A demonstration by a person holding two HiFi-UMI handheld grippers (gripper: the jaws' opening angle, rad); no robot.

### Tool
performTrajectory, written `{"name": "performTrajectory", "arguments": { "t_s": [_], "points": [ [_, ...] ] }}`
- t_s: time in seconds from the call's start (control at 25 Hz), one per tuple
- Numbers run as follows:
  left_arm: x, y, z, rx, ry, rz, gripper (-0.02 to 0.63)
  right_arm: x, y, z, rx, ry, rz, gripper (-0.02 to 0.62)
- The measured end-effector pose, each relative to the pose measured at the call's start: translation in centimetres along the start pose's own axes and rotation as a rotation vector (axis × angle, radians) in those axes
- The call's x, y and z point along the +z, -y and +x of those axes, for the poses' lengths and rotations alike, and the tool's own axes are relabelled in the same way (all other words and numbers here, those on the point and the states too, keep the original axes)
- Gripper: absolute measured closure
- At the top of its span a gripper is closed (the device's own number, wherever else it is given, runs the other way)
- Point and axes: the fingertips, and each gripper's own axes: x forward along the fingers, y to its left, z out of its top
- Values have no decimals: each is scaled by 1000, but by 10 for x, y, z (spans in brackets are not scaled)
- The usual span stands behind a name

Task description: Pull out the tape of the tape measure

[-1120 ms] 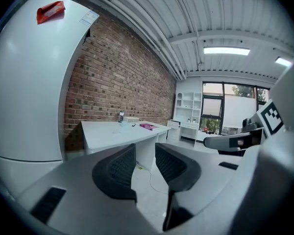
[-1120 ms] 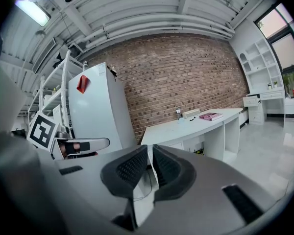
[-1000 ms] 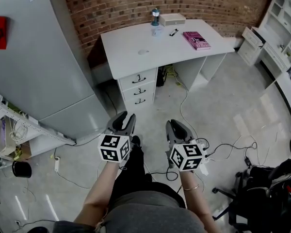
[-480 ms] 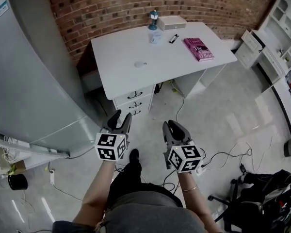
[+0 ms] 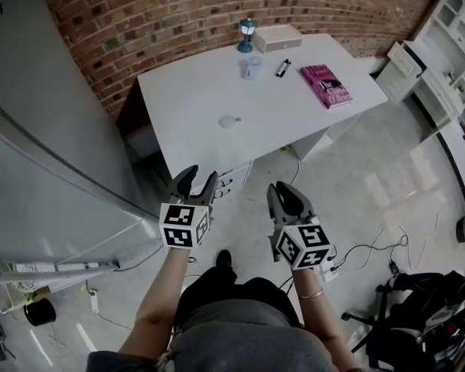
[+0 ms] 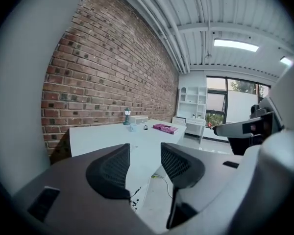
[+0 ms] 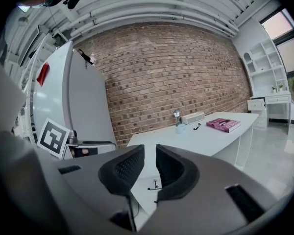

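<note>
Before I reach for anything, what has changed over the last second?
The person has walked toward the white desk, so it now lies just ahead of both grippers. The left gripper and right gripper have just been opening their jaws, nothing between them. Nothing taken or released. The pink book and small round white object stay put on the desk.
</note>
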Motion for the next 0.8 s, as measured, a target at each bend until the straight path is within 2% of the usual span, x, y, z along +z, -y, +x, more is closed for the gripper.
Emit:
{"name": "performTrajectory", "arguments": {
  "t_s": [0.32, 0.56, 0.8],
  "points": [
    [2, -14, 38, -24, -34, 29, 402, 10, 14, 26, -19, -4, 12, 532],
    [-1, -22, 65, -20, -67, 23, 393, 18, 28, 53, 12, -12, 4, 532],
    [-1, -37, 103, 20, -101, 35, 387, 35, 52, 97, 62, -12, 0, 534]
  ]
}}
